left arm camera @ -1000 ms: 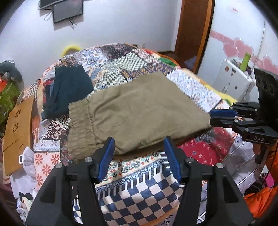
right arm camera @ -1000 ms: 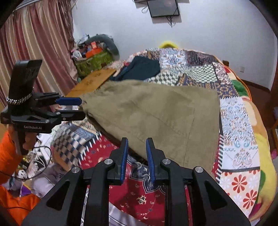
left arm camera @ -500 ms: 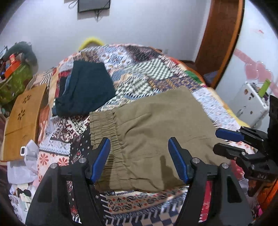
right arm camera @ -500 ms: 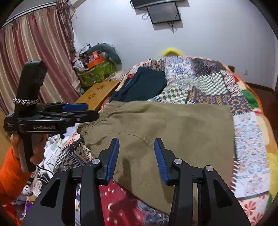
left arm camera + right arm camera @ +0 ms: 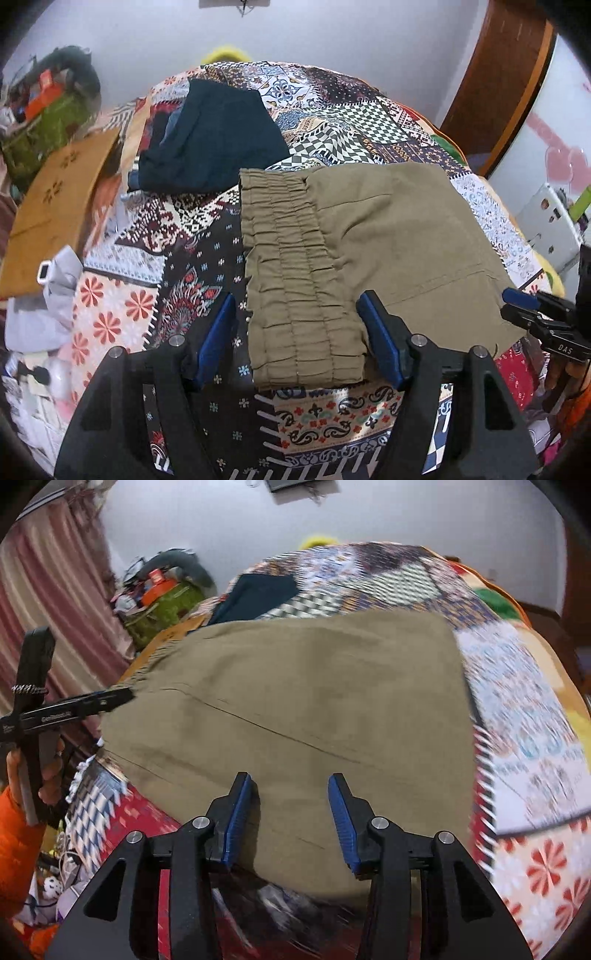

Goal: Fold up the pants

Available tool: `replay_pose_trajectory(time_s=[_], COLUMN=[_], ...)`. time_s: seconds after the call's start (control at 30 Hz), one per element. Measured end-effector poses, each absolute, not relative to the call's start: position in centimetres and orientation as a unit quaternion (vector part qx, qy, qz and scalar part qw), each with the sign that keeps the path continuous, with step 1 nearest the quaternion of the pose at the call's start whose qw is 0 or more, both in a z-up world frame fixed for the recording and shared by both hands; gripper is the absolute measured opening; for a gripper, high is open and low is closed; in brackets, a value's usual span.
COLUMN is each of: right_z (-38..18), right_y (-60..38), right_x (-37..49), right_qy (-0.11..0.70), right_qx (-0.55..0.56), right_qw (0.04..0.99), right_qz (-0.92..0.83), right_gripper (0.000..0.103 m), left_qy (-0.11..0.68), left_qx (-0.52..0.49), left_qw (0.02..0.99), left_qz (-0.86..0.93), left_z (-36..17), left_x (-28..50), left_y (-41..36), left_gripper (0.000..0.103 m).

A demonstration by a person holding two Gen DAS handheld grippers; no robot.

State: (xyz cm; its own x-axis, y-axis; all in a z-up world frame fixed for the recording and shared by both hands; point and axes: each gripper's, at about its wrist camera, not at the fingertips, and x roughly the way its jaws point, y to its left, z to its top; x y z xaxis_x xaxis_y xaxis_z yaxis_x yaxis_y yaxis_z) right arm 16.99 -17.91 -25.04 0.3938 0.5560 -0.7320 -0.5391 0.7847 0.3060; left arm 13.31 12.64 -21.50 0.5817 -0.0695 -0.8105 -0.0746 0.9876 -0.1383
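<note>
Olive pants (image 5: 388,236) lie folded flat on the patchwork bedspread (image 5: 122,310), with the gathered elastic waistband (image 5: 291,280) at their left end. My left gripper (image 5: 295,306) hangs open just above the near corner of the waistband, a blue pad on each side of it and no pad pressing the cloth. In the right wrist view the pants (image 5: 303,701) fill the middle. My right gripper (image 5: 289,781) is open over their near edge at the other end, with flat cloth below the gap. Each gripper shows in the other's view: the right gripper (image 5: 521,302), the left gripper (image 5: 110,699).
A folded dark teal garment (image 5: 214,136) lies on the bed beyond the waistband. A low wooden board (image 5: 55,192) and clutter sit to the left of the bed, and a white cabinet (image 5: 546,225) and a wooden door (image 5: 509,74) to the right. A hand in an orange sleeve (image 5: 18,834) holds the left gripper.
Both grippers have come down and forward over the pants. The right jaws have spread from nearly shut to clearly apart, and the left jaws have spread a little wider around the waistband corner.
</note>
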Motion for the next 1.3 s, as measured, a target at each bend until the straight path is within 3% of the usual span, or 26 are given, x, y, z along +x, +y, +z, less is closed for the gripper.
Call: replay_pose_trajectory(time_s=[0.23, 0.53, 0.8, 1.0, 1.3], right_z=[-25.8, -25.3, -22.3, -19.6, -18.9], right_y=[-21.8, -23.0, -23.1, -23.0, -22.0], right_x=[16.1, 15.8, 17.1, 20.0, 26.5], right_qy=[0.453, 0.459, 0.435, 0.393, 0.378], right_qx=[0.015, 0.023, 0.003, 0.005, -0.006], right_qw=[0.848, 0.846, 0.861, 0.881, 0.889], right_qz=[0.275, 0.27, 0.264, 0.263, 0.26], right_gripper=[0.039, 0.041, 0.044, 0.049, 0.05], left_qy=[0.443, 0.452, 0.434, 0.42, 0.45], left_qx=[-0.033, -0.06, -0.051, -0.047, -0.063], left_qw=[0.896, 0.89, 0.899, 0.905, 0.889], left_qz=[0.024, 0.025, 0.036, 0.046, 0.057], left_z=[-21.3, -21.2, -18.0, -16.1, -17.9], left_x=[12.4, 12.2, 13.1, 16.2, 21.5], left_y=[11.3, 12.0, 12.2, 13.2, 15.2], left_gripper=[0.07, 0.071, 0.07, 0.07, 0.07])
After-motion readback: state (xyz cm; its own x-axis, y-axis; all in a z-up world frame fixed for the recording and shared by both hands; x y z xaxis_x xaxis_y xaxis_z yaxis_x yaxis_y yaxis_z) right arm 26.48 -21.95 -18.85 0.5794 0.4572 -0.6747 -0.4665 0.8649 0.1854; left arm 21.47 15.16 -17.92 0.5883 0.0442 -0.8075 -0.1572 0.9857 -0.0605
